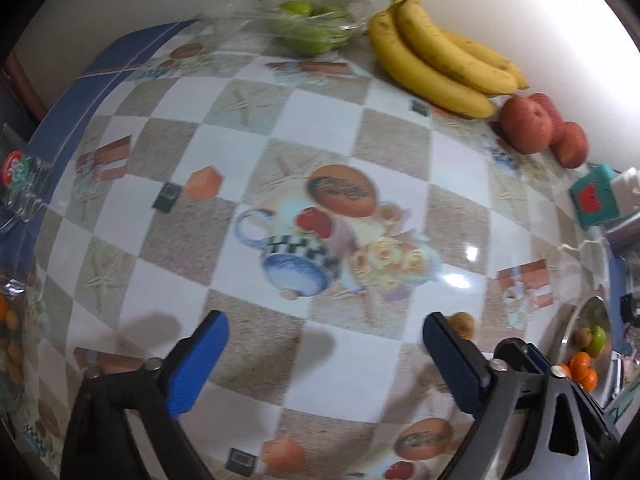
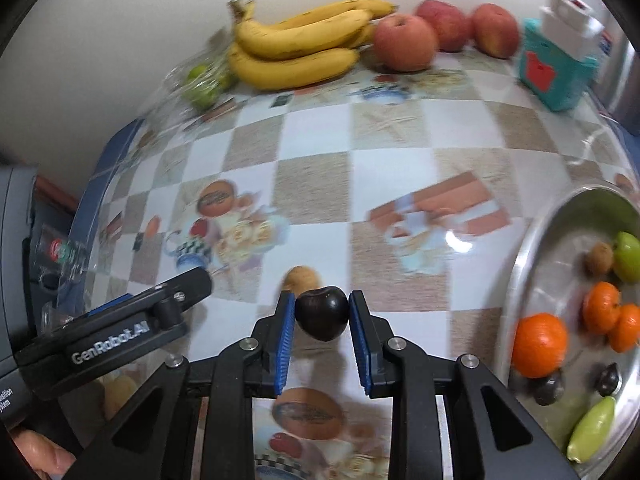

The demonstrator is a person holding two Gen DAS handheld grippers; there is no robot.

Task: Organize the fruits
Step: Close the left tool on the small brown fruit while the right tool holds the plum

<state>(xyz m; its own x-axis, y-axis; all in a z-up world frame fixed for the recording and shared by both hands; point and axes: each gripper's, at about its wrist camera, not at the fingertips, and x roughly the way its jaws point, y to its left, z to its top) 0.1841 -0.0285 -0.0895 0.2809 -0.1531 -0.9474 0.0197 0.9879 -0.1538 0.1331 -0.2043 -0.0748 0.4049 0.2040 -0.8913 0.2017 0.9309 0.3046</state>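
My right gripper is shut on a dark plum and holds it above the patterned tablecloth. A small brown fruit lies on the cloth just beyond it; it also shows in the left wrist view. A steel bowl at the right holds oranges, green fruits and dark plums. My left gripper is open and empty above the cloth; its body shows at the left of the right wrist view.
Bananas, red apples and a clear bag of green fruit line the wall. A teal box stands at the back right. A glass jar is at the table's left edge.
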